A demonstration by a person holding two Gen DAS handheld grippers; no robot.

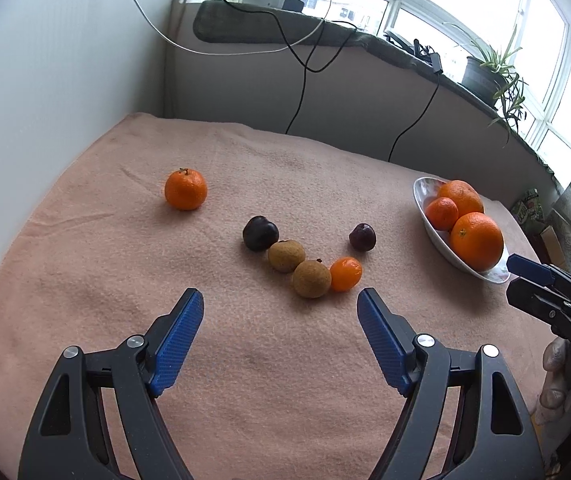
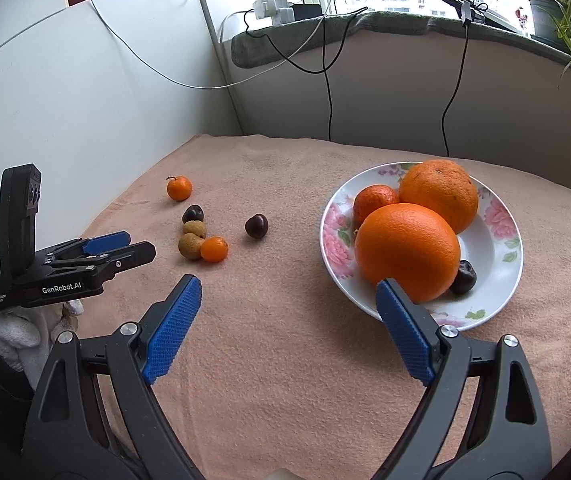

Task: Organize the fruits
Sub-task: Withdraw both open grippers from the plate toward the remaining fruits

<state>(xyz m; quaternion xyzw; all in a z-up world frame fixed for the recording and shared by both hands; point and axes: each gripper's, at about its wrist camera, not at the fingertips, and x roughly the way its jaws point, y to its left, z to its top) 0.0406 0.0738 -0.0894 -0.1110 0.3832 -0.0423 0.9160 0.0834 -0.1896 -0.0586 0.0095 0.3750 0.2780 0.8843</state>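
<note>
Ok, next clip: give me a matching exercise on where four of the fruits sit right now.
Things:
1. stemmed mandarin
2. big front orange
3. small kumquat
4. lone dark cherry

Places:
A. touching a brown longan
B. on the floral plate
C. alone on the blanket, nearest the white wall
D. by itself between the cluster and the plate

Pairs: 1-C, 2-B, 3-A, 4-D

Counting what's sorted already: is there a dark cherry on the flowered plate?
Yes, a dark cherry lies on the plate beside the front orange.
</note>
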